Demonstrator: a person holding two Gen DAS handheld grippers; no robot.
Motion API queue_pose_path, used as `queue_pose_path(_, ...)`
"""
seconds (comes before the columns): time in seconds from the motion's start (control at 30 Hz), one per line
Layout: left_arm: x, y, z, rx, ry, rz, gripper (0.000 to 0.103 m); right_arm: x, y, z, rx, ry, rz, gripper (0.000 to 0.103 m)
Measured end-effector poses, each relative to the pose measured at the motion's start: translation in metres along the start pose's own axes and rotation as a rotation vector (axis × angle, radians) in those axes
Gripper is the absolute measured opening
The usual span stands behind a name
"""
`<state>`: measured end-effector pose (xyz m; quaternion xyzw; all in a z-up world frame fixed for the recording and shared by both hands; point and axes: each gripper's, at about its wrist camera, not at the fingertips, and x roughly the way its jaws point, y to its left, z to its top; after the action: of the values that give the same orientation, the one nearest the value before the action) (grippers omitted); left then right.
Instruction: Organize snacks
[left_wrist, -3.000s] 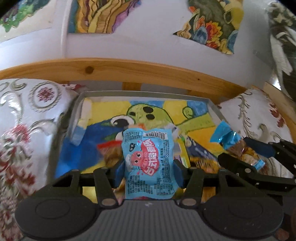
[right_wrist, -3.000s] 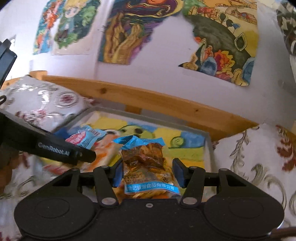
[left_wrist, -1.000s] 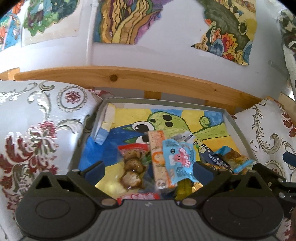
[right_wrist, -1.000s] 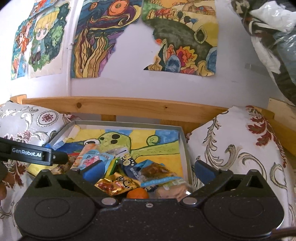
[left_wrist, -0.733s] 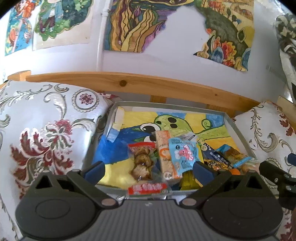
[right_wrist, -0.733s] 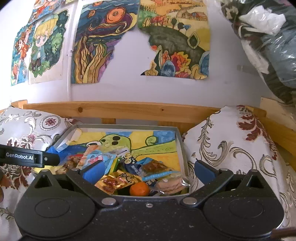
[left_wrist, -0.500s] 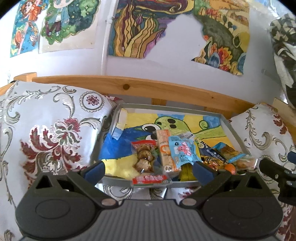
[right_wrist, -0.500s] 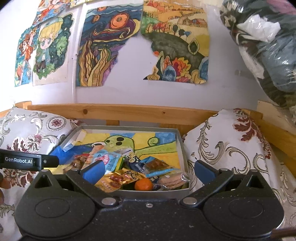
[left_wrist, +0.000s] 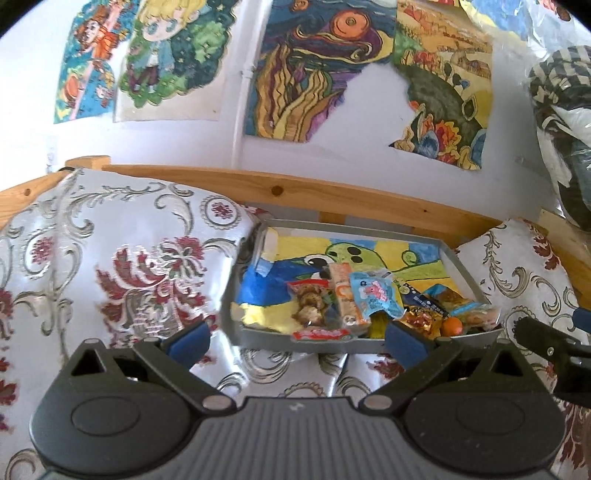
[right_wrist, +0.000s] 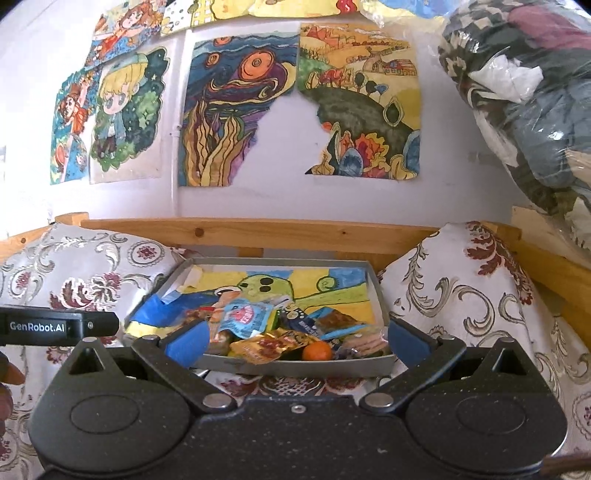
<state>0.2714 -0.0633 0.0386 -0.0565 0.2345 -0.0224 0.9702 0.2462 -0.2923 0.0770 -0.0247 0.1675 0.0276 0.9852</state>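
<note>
Both grippers are held spread wide and empty, near of the tray (right_wrist: 295, 365): the left gripper (left_wrist: 297, 338) and the right gripper (right_wrist: 295, 339). The snacks (right_wrist: 273, 332) are piled in the tray's near half, beyond the fingertips and untouched. One orange (right_wrist: 317, 350) is seen at the near rim, just beside a gold packet (right_wrist: 271, 345); one blue packet (left_wrist: 375, 297) lies on top of the pile. The tray is flanked by two cushions: left (left_wrist: 110, 266), right (right_wrist: 454, 295). A wooden rail (right_wrist: 295, 232) runs behind it. No obstruction is seen between grippers and tray.
</note>
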Motion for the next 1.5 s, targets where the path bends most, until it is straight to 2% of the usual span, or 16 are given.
queue_pose_path(0.27,-0.032,0.016,-0.023,-0.026,-0.014,0.014,0.102,-0.033,0.012,-0.011,0.017,-0.005,0.017,0.102)
queue_pose_path(0.47,-0.050,0.026,-0.035,-0.008,-0.013,0.018,0.102,-0.051,0.019,-0.022,0.036,0.020,0.036,0.102)
queue_pose_path(0.77,-0.076,0.035,-0.058,-0.001,-0.009,-0.001,0.102,-0.076,0.026,-0.033,0.050,0.006,0.016,0.102)
queue_pose_path(1.17,-0.096,0.057,-0.072,-0.041,-0.027,0.007,0.102,-0.096,0.045,-0.047,0.036,0.028,0.011,0.102)
queue_pose_path(1.5,-0.112,0.066,-0.081,-0.025,-0.039,0.012,0.103,-0.110,0.056,-0.058,0.038,0.045,-0.005,0.102)
